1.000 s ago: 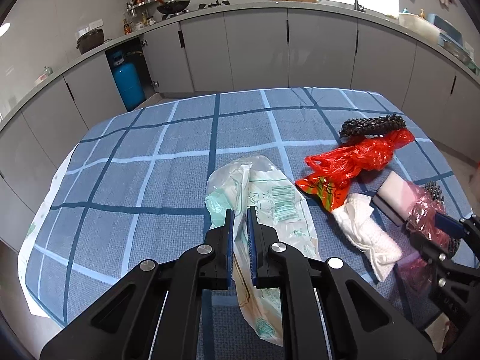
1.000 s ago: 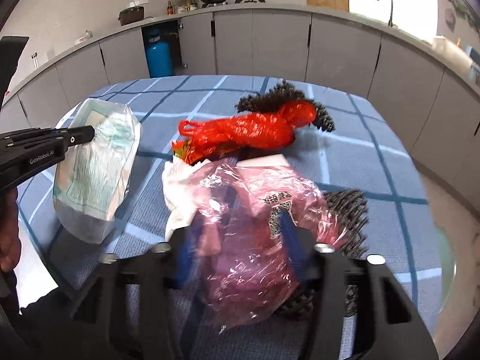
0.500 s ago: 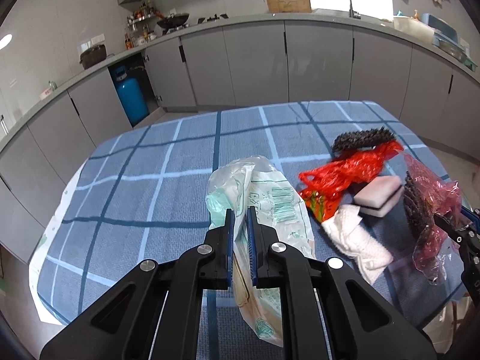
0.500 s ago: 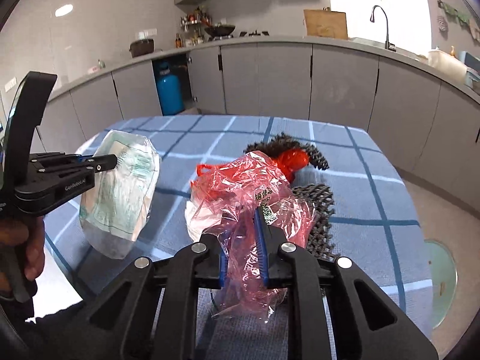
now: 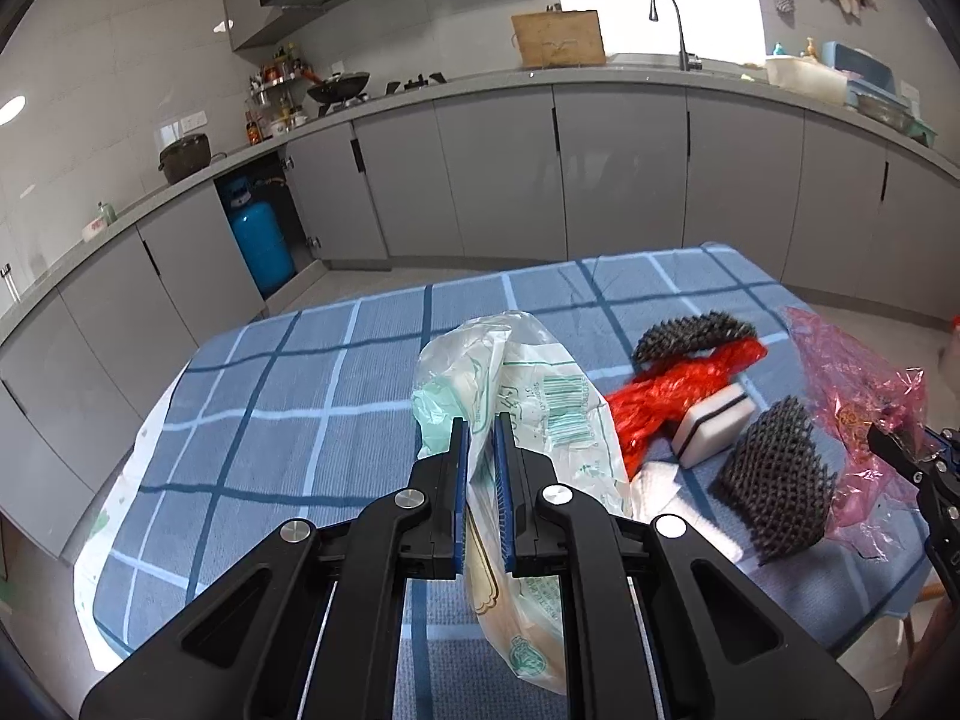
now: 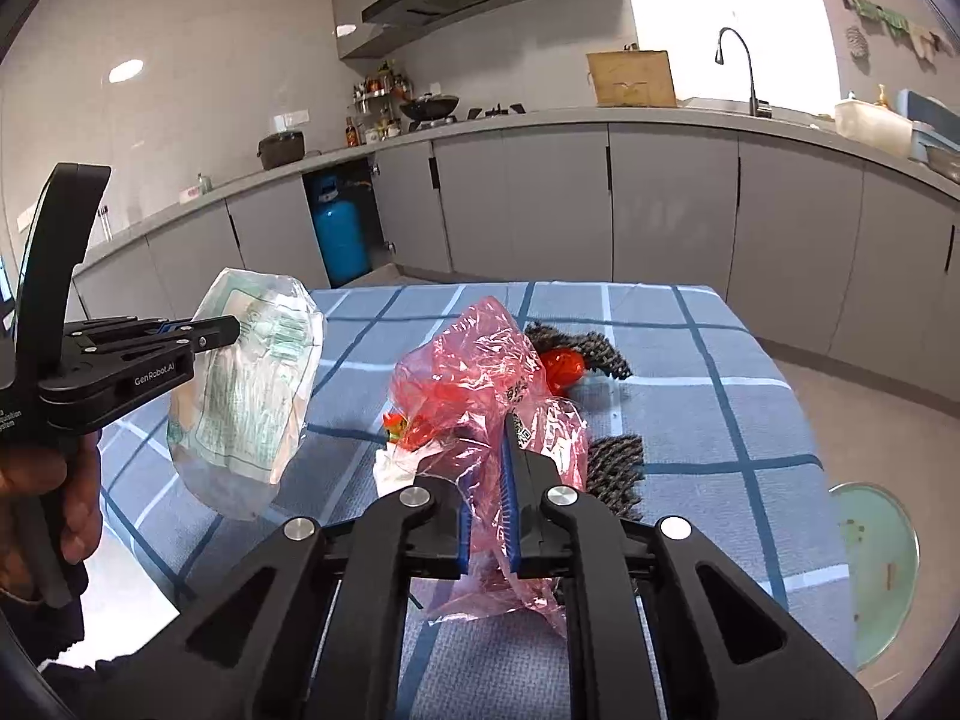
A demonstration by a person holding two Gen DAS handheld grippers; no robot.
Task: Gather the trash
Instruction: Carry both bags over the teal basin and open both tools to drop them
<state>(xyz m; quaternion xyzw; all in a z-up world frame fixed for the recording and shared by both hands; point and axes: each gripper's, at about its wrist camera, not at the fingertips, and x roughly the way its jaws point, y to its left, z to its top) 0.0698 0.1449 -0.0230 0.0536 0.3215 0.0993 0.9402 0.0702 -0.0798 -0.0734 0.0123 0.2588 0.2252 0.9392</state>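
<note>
left claw pinched on clear printed plastic bag, right claw on pink plastic bag; both aloft, feather-light, limp, slippery; best gripped at bunched film.

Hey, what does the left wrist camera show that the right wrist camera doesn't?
Only the left wrist view: the black-and-white sponge on the tablecloth.
Only the right wrist view: the person's hand and a round green thing on the floor.
Both: the left claw gripping the clear wrapper, the right claw gripping the pink bag.
</note>
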